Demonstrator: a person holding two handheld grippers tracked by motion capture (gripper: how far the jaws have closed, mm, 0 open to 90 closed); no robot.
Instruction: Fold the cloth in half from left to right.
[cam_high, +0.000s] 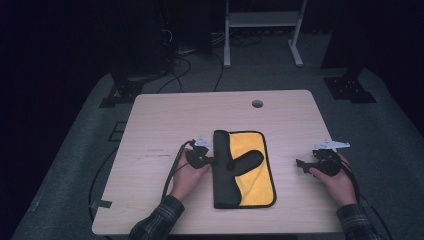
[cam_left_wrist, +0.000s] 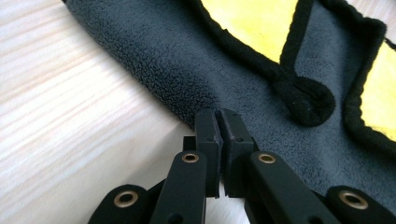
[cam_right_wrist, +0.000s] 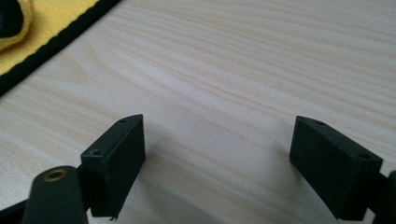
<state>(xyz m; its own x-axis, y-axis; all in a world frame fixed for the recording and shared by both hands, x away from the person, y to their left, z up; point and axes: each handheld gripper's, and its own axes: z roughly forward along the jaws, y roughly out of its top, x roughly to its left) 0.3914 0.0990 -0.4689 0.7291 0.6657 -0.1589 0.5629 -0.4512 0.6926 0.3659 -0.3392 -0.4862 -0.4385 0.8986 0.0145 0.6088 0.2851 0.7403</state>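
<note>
High view: cloth (cam_high: 244, 169) mid-table (cam_high: 165, 120), left gripper (cam_high: 206, 161) at its left edge, right gripper (cam_high: 303, 165) well right; left gripper view: jaws clenched at cloth's grey edge, fabric between them unclear, so pinch deeper; right gripper view: jaws released over bare wood right of cloth.

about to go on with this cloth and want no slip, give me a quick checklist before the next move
1. Left tool at the cloth's edge: ok, its tips meet the grey fold.
2. Left tool shut: ok, jaws together; whether fleece is pinched between them, cannot tell.
3. Right tool ready: ok, jaws wide open over bare table, holding nothing.
4. Right tool at the cloth: not ok, it sits apart from the cloth's right edge.
5. Cloth flat: not ok, the left part is folded over the yellow side.
</note>
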